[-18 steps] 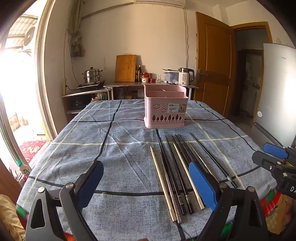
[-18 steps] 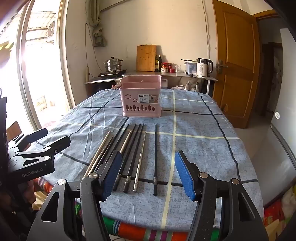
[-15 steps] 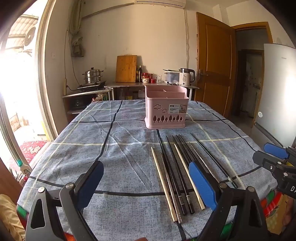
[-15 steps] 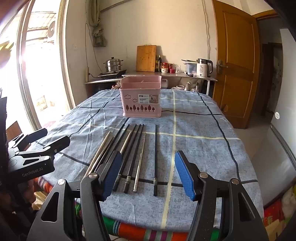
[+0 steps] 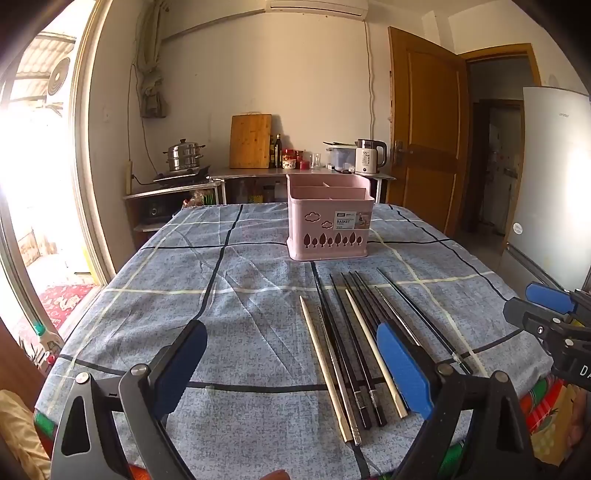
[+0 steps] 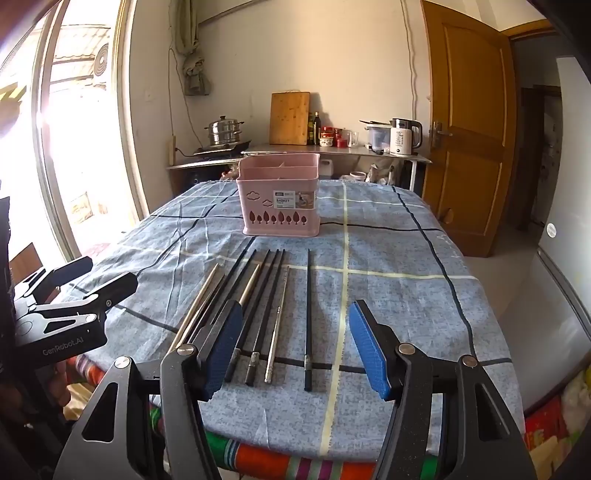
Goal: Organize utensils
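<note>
**Left wrist vs right wrist: same table, different extras**

Left wrist view has the left gripper spread wide at the bottom of the frame with nothing between its pads, hovering over bare tablecloth and the near ends of the chopsticks. Its right-hand blue pad covers part of the bunch. Right wrist view shows the right gripper spread too, also empty, with the butt ends of four sticks sitting in the gap below it and its left pad hiding a few more.

What each one gets that the other doesn't: the left view catches the air conditioner along the top edge, and the right gripper poking in at the right edge. The right view catches the left gripper at lower left, with "GenRobot.AI" printed on it.

Further out, the pink basket stands upright mid-table, just past the far tips of the chopsticks, not touching them as far as I can tell. Behind it are a counter with a cutting board, a steamer pot and a kettle, then a wooden door on the right.

Counts: one basket, two grippers, and roughly nine or ten chopsticks (mostly black, a couple pale, a couple metal). They overlap, so no exact number.
</note>
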